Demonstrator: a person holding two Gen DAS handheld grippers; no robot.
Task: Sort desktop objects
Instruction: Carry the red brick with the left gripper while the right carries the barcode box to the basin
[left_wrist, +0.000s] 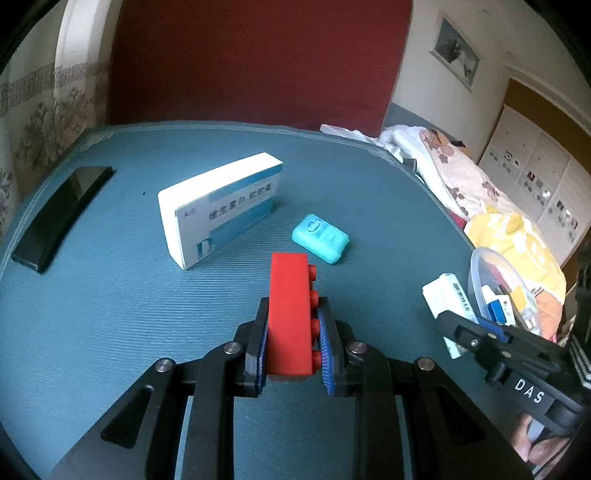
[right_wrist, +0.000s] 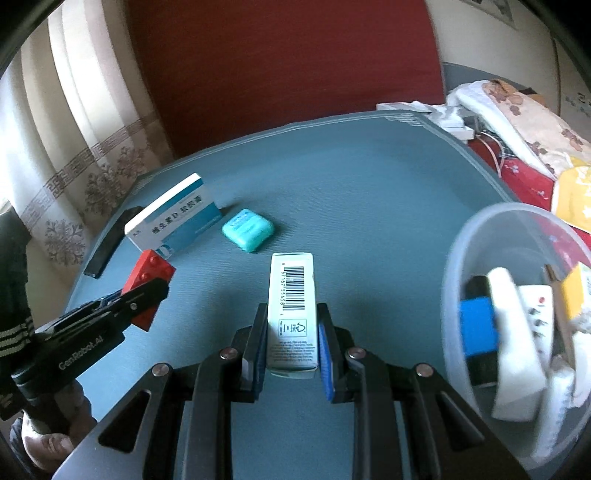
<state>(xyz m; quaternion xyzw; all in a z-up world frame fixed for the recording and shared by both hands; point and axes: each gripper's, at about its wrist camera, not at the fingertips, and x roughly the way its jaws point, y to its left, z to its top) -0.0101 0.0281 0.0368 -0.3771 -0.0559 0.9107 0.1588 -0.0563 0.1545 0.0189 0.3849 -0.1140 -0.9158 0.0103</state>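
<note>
My left gripper (left_wrist: 293, 332) pinches the red brick (left_wrist: 290, 314) above the mat (left_wrist: 110, 314), my right gripper (right_wrist: 291, 332) clamps a small barcoded carton (right_wrist: 292, 314) beside the clear tub (right_wrist: 458, 258), already partly filled. Judging by that, 2 more are nearly sorted; the vitamin box (left_wrist: 221, 210), teal case (left_wrist: 320, 238) and black phone (left_wrist: 61, 218) remain

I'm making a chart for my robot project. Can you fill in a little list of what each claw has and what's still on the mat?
left claw: shut on the red brick, held above the mat
right claw: shut on the small barcode box
mat: blue-green, ribbed
still on mat: white and blue medicine box, teal case, black phone
clear tub: on the right, already holds a blue block and other small items
</note>
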